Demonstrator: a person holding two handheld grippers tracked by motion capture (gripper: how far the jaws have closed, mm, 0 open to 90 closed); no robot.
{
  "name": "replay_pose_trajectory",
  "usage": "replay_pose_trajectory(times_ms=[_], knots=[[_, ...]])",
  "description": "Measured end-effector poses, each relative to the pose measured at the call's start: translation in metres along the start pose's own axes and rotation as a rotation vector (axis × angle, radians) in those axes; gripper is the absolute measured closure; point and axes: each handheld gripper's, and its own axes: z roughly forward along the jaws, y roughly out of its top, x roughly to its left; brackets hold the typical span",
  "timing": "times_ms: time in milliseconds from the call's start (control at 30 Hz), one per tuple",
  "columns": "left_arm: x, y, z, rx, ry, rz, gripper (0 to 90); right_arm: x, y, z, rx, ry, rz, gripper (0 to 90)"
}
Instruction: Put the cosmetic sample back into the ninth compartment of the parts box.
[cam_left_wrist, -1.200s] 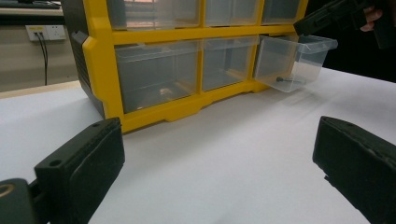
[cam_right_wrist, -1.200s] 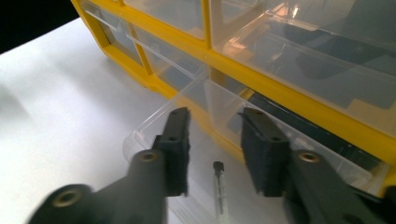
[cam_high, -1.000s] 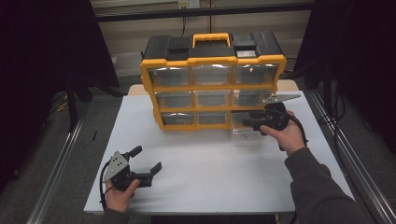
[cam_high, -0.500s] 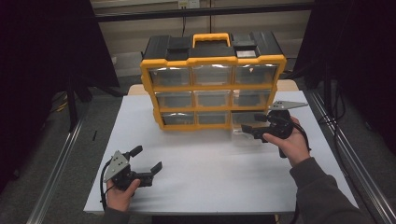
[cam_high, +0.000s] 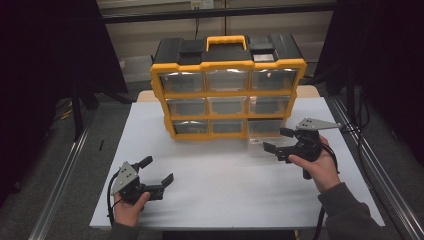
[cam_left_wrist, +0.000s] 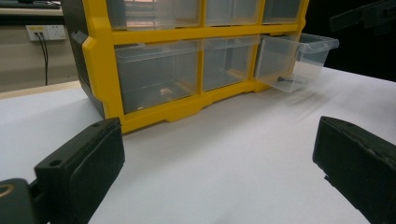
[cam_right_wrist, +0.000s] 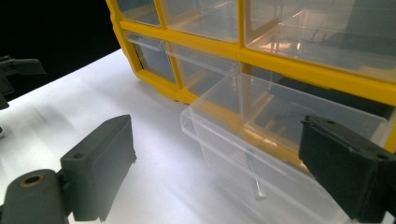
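My left gripper (cam_high: 160, 171) rests low on the white surface (cam_high: 225, 185) near its front left, jaws spread wide and holding nothing. Ahead stands the yellow organizer (cam_high: 227, 85); what lies in its shut drawers is hard to make out through the glare. At its bottom right the clear drawer (cam_right_wrist: 261, 140) is pulled out, nearly invisible from the high view. The left gripper view shows a small dark screw (cam_left_wrist: 286, 79) inside it. My right gripper (cam_high: 279, 140) hovers just at the drawer's front, jaws wide apart, grasping nothing; whether it touches, I cannot tell.
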Motion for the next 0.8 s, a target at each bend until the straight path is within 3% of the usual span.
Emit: replay_pose_trajectory(times_ms=[167, 267, 800], knots=[[-0.001, 0.000, 0.001, -0.005, 0.001, -0.005, 2.3, -0.001, -0.011, -0.007, -0.020, -0.016, 0.004, 8.9], [0.002, 0.001, -0.002, 0.026, -0.007, 0.038, 2.3, -0.002, -0.017, -0.012, -0.028, -0.018, 0.006, 8.8], [0.002, 0.001, -0.002, 0.025, -0.007, 0.039, 2.3, -0.003, -0.045, -0.025, -0.053, -0.026, 0.007, 6.5]])
